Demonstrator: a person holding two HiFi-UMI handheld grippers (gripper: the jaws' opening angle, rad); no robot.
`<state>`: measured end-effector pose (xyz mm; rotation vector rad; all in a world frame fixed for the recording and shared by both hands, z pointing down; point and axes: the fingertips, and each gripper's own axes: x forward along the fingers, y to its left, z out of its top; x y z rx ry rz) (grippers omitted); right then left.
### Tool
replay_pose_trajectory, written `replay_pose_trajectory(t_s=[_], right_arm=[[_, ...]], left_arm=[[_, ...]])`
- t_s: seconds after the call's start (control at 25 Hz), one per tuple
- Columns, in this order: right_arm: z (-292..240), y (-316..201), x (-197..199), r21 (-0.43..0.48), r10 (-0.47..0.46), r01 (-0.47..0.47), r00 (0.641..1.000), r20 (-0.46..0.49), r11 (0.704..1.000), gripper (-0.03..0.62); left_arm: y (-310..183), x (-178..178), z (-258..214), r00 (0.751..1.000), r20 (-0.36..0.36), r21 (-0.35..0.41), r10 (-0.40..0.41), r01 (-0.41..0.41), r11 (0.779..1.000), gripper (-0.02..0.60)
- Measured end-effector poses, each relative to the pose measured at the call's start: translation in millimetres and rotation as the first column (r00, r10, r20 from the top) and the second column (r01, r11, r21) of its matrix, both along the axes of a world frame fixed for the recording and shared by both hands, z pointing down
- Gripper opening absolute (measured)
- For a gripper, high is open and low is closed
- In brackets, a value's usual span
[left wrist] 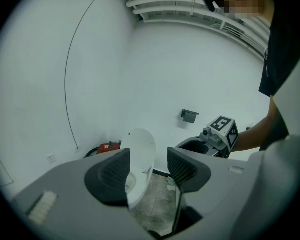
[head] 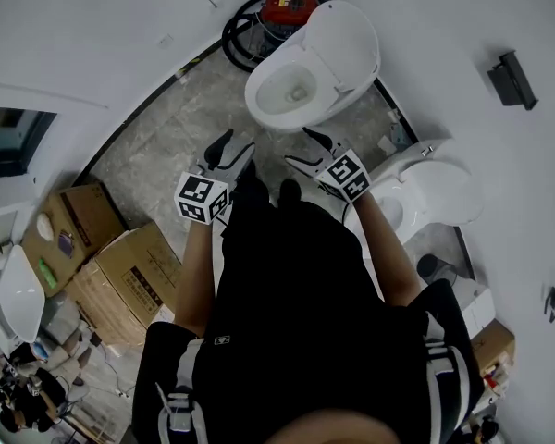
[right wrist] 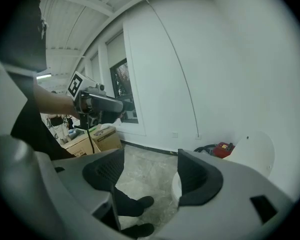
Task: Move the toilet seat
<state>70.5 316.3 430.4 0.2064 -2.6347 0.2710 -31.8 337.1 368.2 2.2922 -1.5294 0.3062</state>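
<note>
Open grippers before a white ceramic toilet (head: pixel 259 100)
Left gripper (head: pixel 233 148) and right gripper (head: pixel 303 148) both gape empty; white oval toilet seat (head: pixel 344 44) stands raised.

Toilet (head: pixel 291 86), boxes (head: pixel 120 276) on floor (head: pixel 171 141)

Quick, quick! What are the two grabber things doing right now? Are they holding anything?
Left gripper: jaws open, holding nothing.
Right gripper: jaws open, holding nothing.
</note>
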Motion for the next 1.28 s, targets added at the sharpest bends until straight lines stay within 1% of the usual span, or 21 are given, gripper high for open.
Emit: replay_pose_trajectory(t_s=[0.24,0.76,0.92,1.0,1.28], right_arm=[[4.6,-11.2,-14.2,-0.004,0.022,-0.022,1.0,-0.018,1.0,0.336],[14.8,-51.2,-64.5,-0.022,0.099,-0.101,0.993,-0.068,0.995,0.336],[18.4,-65.5,-82.8,-0.01,0.125,-0.127,0.988,-0.095,0.992,0.334],[21.3,-74.9,-90.6,-0.002,0.142,-0.143,0.984,-0.111,0.99,0.308],[22.4,-98.4,-111.6,0.029,0.213,-0.211,0.966,-0.144,0.977,0.311]], left_arm=[[-10.9,-16.7,7.8,1.0,-0.015,-0.022,0.023,-0.023,0.999,0.233],[-63.3,-77.5,18.5,0.994,-0.059,-0.048,0.089,-0.092,0.995,0.23],[-80.7,-94.2,25.1,0.989,-0.081,-0.056,0.125,-0.129,0.99,0.23],[-92.0,-101.0,28.3,0.985,-0.089,-0.054,0.146,-0.152,0.987,0.23],[-119.6,-121.3,31.0,0.968,-0.136,-0.043,0.213,-0.22,0.974,0.227]])
